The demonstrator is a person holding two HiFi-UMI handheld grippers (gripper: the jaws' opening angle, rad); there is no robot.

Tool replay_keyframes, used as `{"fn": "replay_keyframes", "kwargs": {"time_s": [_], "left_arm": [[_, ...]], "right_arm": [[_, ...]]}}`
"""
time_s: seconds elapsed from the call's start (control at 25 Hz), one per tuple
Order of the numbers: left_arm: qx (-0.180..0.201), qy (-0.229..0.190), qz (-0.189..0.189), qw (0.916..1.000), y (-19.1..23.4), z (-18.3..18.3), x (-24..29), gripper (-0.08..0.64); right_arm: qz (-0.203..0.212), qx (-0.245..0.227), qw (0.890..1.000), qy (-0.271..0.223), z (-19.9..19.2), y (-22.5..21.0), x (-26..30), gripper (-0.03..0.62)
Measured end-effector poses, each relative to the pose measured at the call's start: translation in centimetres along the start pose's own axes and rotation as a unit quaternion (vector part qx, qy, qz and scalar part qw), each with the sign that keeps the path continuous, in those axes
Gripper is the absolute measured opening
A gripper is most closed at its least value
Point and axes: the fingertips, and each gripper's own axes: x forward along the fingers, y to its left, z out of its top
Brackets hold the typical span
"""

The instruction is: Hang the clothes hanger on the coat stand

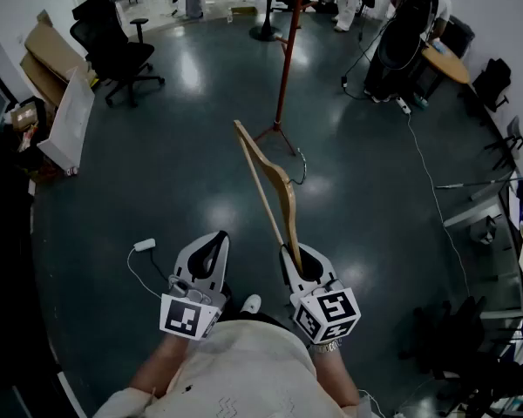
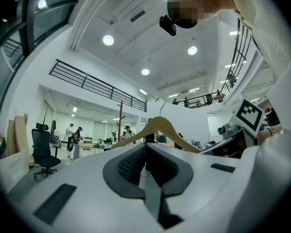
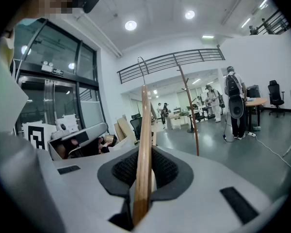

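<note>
Two hand-held grippers sat lowest in the head view, side by side above a dark, glossy floor (image 1: 183,172), each with a marker cube at the wrist end. The left gripper (image 1: 215,240) had its jaws drawn together at the tips with nothing between them. The right gripper (image 1: 300,256) had its jaws narrowed onto one arm end of a wooden clothes hanger (image 1: 267,179), the pads pressing the wood from both sides.

From that grip the clothes hanger rose on end and leaned away from the person, its free arm pointing toward the base of the coat stand (image 1: 284,64) – held in the air, well apart from the stand and not hung on it. Its wire hook (image 1: 302,169) curved off to the right.

Just left of the left gripper, a small white plug (image 1: 145,245) and its thin cable lay on the floor. Farther off stood the coat stand, a slim reddish pole on splayed feet. To its left were a black office chair (image 1: 118,49) and flattened cardboard (image 1: 45,59) leaning near the wall. Farthest back, a person with a backpack (image 1: 411,16) stood by a desk – a round table (image 1: 263,5) was beyond the pole.
</note>
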Motion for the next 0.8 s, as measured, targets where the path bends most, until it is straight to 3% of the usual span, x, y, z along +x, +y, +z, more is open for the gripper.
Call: {"fn": "replay_keyframes", "kwargs": {"time_s": [0.12,0.36,0.44,0.6,0.8], "left_arm": [[-0.014,-0.028,-0.003,0.9995,0.1,1.2,1.7,0.014],[0.001,-0.018,-0.025,0.9995,-0.4,0.5,4.2,0.014],[-0.01,-0.025,-0.025,0.9993,0.3,0.5,5.2,0.014],[0.009,-0.009,-0.041,0.9991,1.7,-0.8,7.8,0.014],[-0.032,-0.048,-0.025,0.998,3.5,0.5,12.8,0.014]], "right_arm": [[-0.01,0.006,1.0,-0.008,0.1,-0.8,0.3,0.064],[-0.027,0.014,1.0,-0.009,0.7,-3.3,1.0,0.064],[-0.031,0.011,0.999,-0.013,1.2,-3.7,1.9,0.064],[-0.038,0.007,0.999,-0.015,2.1,-4.8,4.0,0.064],[-0.044,0.005,0.999,0.001,2.8,-7.3,6.8,0.064]]}}
